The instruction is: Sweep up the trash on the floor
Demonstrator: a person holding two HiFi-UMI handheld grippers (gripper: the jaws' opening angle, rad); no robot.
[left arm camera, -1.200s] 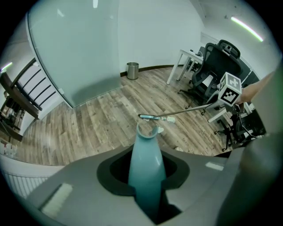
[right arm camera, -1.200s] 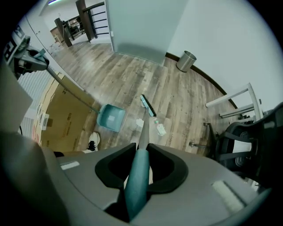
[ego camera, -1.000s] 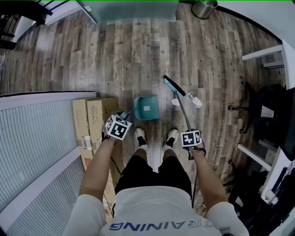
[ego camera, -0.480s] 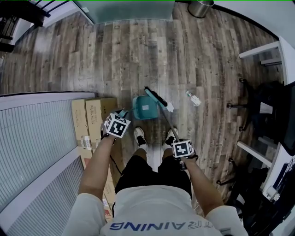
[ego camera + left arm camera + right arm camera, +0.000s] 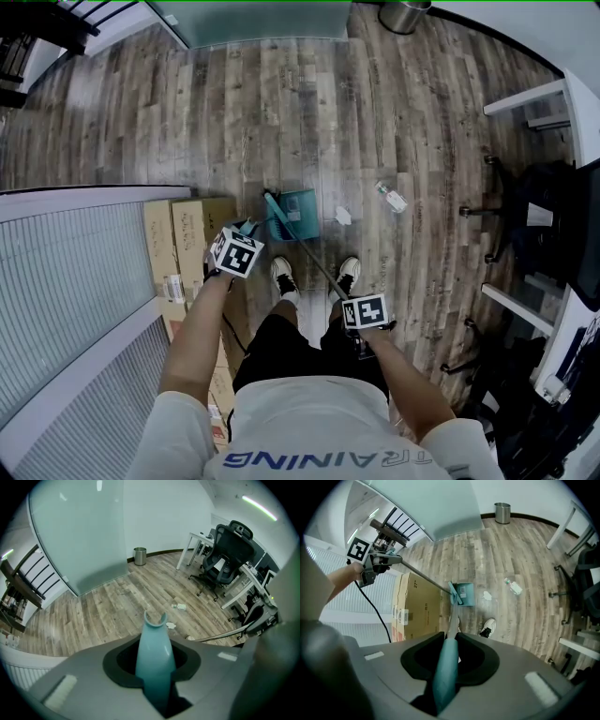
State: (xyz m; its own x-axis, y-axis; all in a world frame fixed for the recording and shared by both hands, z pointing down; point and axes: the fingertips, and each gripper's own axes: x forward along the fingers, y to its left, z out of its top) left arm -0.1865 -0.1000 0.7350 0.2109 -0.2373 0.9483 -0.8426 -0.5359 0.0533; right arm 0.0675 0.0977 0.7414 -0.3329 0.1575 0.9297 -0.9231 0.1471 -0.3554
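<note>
A teal dustpan (image 5: 298, 208) stands on the wood floor ahead of my shoes. Its long handle (image 5: 154, 653) rises to my left gripper (image 5: 238, 251), which is shut on it. My right gripper (image 5: 365, 313) is shut on the teal grip of the broom handle (image 5: 445, 670). The broom head (image 5: 275, 212) lies across the dustpan's left side, also seen as the broom head (image 5: 455, 594) in the right gripper view. A crumpled paper (image 5: 344, 216) lies just right of the dustpan. A plastic bottle (image 5: 392, 198) lies further right.
Cardboard boxes (image 5: 192, 246) lie flat on my left against a ribbed white partition (image 5: 75, 272). A metal bin (image 5: 405, 13) stands by the far wall. An office chair (image 5: 534, 211) and white desks (image 5: 525, 98) fill the right side.
My right gripper has drawn in toward my body and leftward. The broom head swung left from beside the bottle and paper onto the dustpan. The left gripper and the dustpan have stayed put.
</note>
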